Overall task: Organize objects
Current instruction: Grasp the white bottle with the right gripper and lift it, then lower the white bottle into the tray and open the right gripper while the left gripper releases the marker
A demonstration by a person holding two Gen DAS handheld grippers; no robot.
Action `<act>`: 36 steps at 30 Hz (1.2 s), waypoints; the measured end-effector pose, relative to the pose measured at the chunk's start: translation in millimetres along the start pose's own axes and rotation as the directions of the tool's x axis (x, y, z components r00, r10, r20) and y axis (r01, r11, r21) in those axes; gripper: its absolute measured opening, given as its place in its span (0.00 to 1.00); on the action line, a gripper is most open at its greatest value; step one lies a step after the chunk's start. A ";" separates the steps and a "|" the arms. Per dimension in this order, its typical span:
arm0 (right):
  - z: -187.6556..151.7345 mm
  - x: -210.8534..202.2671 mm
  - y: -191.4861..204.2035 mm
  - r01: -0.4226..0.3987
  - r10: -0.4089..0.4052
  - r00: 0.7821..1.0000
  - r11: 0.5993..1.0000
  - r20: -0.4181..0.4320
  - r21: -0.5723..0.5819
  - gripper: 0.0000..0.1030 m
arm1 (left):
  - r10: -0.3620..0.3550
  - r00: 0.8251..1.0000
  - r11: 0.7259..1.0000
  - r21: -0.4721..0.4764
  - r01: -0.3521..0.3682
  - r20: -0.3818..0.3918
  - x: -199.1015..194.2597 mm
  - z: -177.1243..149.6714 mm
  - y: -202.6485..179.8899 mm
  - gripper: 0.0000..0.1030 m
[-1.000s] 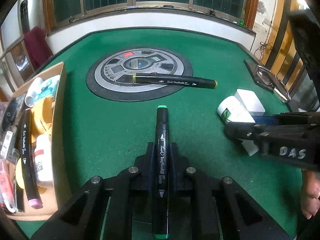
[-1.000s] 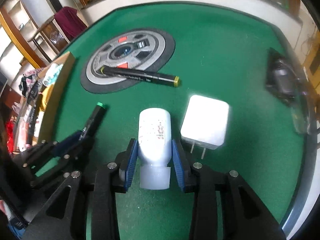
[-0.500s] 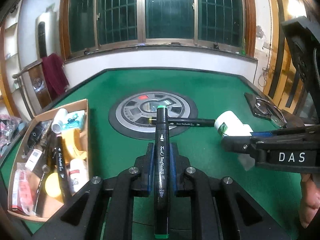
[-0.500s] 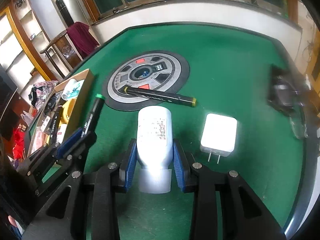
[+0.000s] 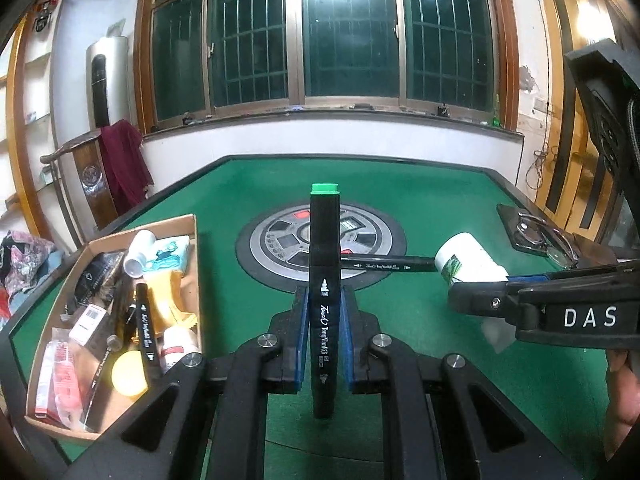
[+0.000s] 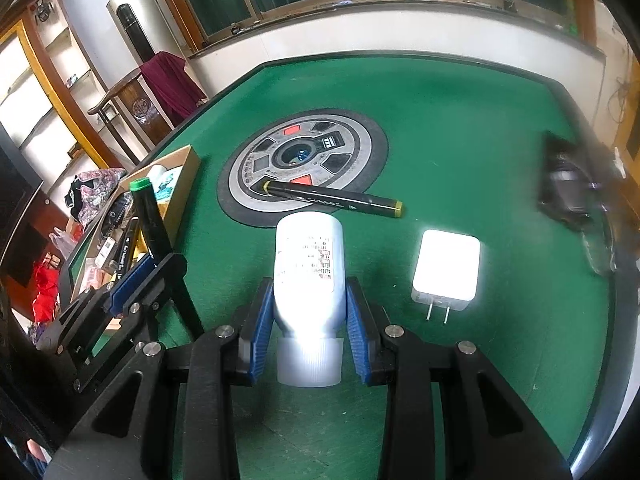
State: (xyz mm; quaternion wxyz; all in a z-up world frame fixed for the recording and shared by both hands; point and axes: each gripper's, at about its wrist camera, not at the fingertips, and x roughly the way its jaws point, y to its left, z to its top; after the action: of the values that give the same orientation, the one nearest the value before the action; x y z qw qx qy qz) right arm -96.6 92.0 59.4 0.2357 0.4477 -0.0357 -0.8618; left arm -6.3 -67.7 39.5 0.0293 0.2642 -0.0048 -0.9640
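left wrist: looks forward, slightly down along its gripper (image 5: 324,336) over the table (image 5: 440,184) toward windows | right wrist: steeper, nearer | shared: round centre panel (image 5: 280,248), cardboard box (image 6: 188,184)

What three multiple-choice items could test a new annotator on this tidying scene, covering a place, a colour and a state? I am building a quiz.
1. Where does the cardboard box sit?
A. At the table's left edge
B. On the round centre panel
C. Beside the charger

2. What colour is the cap of the marker in the left hand-held gripper?
A. Yellow
B. Green
C. Pink

3. How is the white bottle?
A. Lying loose on the felt
C. Standing in the box
B. Clamped in the right hand-held gripper

Key: 1 A, the box lies left of the panel; 2 B, its tip is green; 3 B, blue pads press both sides.
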 end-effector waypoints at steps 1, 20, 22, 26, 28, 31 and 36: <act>-0.1 -1.8 2.1 -0.003 0.003 1.000 1.000 0.006 0.001 0.31 | -0.001 1.000 1.000 -0.002 0.001 0.004 -1.7 -0.4 0.6 0.12; -8.3 -7.9 29.7 -0.039 0.039 0.998 0.999 0.040 0.015 0.31 | -0.028 0.994 0.998 -0.047 0.033 0.104 -49.2 5.0 20.9 0.12; -9.7 -8.6 31.8 -0.043 0.042 0.998 0.999 0.044 0.020 0.31 | -0.027 0.993 0.998 -0.056 0.034 0.117 -54.9 6.9 25.8 0.12; -11.8 -8.5 37.8 -0.051 0.050 0.998 0.998 0.043 0.021 0.31 | -0.026 0.990 0.997 -0.072 0.036 0.135 -63.2 8.1 34.9 0.12; -12.6 -8.6 41.7 -0.054 0.053 0.998 0.998 0.046 0.021 0.31 | -0.027 0.990 0.996 -0.076 0.038 0.142 -66.3 8.1 39.0 0.12; -13.4 -9.0 46.0 -0.064 0.063 0.997 0.998 0.048 0.026 0.31 | -0.037 0.989 0.995 -0.088 0.050 0.146 -70.4 8.1 45.3 0.12; -14.1 -7.9 54.9 -0.071 0.070 0.996 0.997 0.047 0.024 0.31 | -0.068 0.985 0.987 -0.133 0.089 0.155 -81.7 11.9 63.9 0.12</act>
State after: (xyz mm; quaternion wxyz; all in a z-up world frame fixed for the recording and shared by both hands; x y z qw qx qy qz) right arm -61.1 49.0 71.9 0.2592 0.4293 -0.0680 -0.8625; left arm 61.3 -126.7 92.9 0.0092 0.1880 0.0711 -0.9796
